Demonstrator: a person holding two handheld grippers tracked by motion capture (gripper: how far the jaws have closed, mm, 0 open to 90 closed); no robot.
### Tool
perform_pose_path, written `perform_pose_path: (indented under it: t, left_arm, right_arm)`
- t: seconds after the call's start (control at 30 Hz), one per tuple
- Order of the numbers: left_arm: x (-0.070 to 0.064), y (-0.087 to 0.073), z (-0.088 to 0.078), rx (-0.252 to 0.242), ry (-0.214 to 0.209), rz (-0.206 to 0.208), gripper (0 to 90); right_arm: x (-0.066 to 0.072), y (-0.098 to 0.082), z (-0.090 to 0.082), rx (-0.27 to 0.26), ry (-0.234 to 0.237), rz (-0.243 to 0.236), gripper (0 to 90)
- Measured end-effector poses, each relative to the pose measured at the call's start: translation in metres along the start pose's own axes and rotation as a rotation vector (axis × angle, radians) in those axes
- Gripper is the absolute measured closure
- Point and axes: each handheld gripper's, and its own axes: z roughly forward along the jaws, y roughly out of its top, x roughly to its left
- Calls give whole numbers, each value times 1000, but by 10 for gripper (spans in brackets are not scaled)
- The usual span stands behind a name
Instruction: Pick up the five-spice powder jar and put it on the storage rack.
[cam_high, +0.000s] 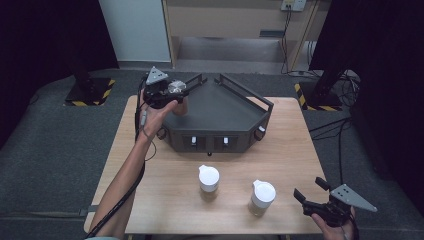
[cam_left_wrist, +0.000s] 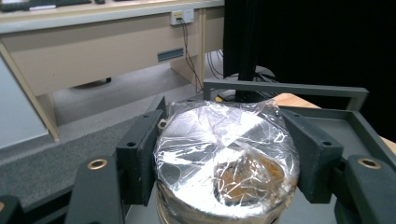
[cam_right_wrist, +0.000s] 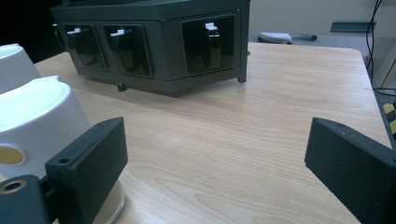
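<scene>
L gripper (cam_left_wrist: 224, 172) clamped on film-covered jar (cam_left_wrist: 226, 163), over dark tray's (cam_high: 235, 107) left rear corner. I keep it upright, lower slow inside rail. R gripper (cam_right_wrist: 215, 158) jaws apart, idle near tray's front.

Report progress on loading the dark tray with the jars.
Done: nothing appears to be set down inside the dark tray yet. In hand: the left gripper is clamped on a film-covered jar at the tray's left edge. Left: two white-lidded jars stand on the table; the right gripper hangs open near them.
</scene>
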Motion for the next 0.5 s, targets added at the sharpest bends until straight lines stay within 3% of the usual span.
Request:
perform_pose_path:
  t: [0.5]
  left_arm:
    - [3,-20,16,31,28,-37,337]
  right_arm:
    - [-1,0,0,3,6,2,59]
